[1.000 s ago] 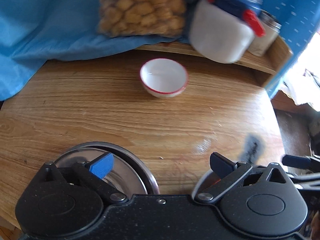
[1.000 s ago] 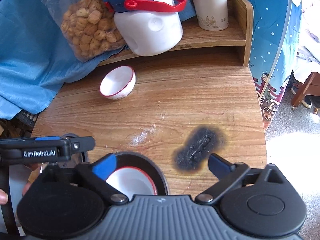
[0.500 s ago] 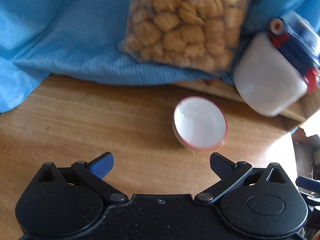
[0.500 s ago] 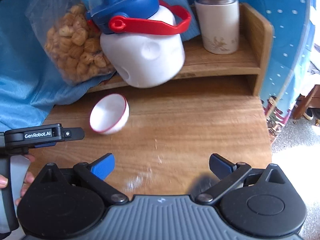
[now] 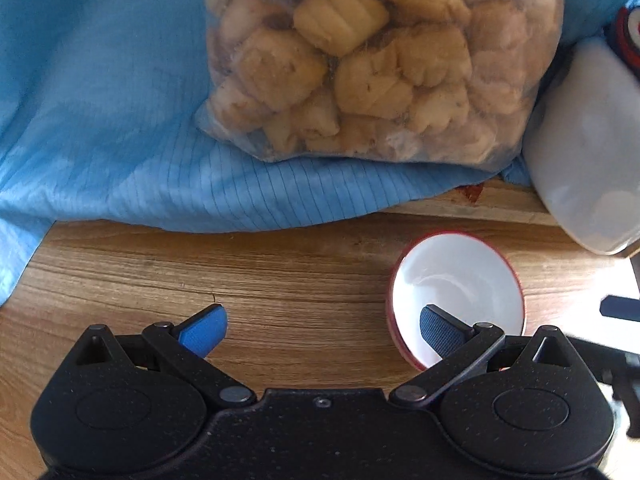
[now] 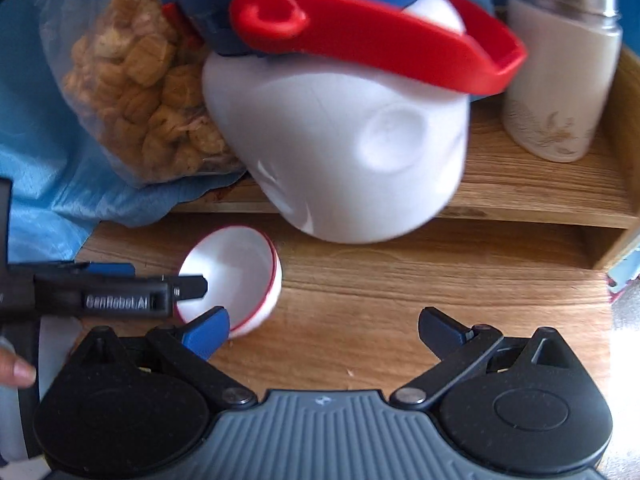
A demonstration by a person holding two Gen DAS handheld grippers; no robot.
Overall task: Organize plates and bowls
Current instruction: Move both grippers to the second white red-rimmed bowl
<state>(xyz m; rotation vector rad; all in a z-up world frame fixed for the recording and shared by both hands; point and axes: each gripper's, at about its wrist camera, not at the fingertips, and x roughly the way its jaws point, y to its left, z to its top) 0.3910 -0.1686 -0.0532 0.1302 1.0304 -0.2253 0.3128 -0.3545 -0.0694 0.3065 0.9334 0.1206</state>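
Item: bowl, white with a red rim, standing on the wooden table just in front of the low shelf. All places below are given from the bowl.

- Left gripper: fingers spread wide, holding nothing. Its right finger hangs over the bowl's near inside; its left finger lies well to the bowl's left over bare wood. Whether the right finger touches the rim cannot be told.
- Right gripper: fingers spread wide, empty. Its left finger sits at the bowl's near rim; the rest is over table to the bowl's right.
- Snack bag: behind the bowl and to its left, lying on blue cloth.
- White jug with red handle: just behind the bowl, on the shelf edge.
- Canister: far right of the bowl, on the shelf.

Task state, as judged: the bowl is not yet gripped or lifted; no plate or stack shows in either view, so how much has been sorted cannot be told. Remaining: close on the rim, carry the bowl to its place.
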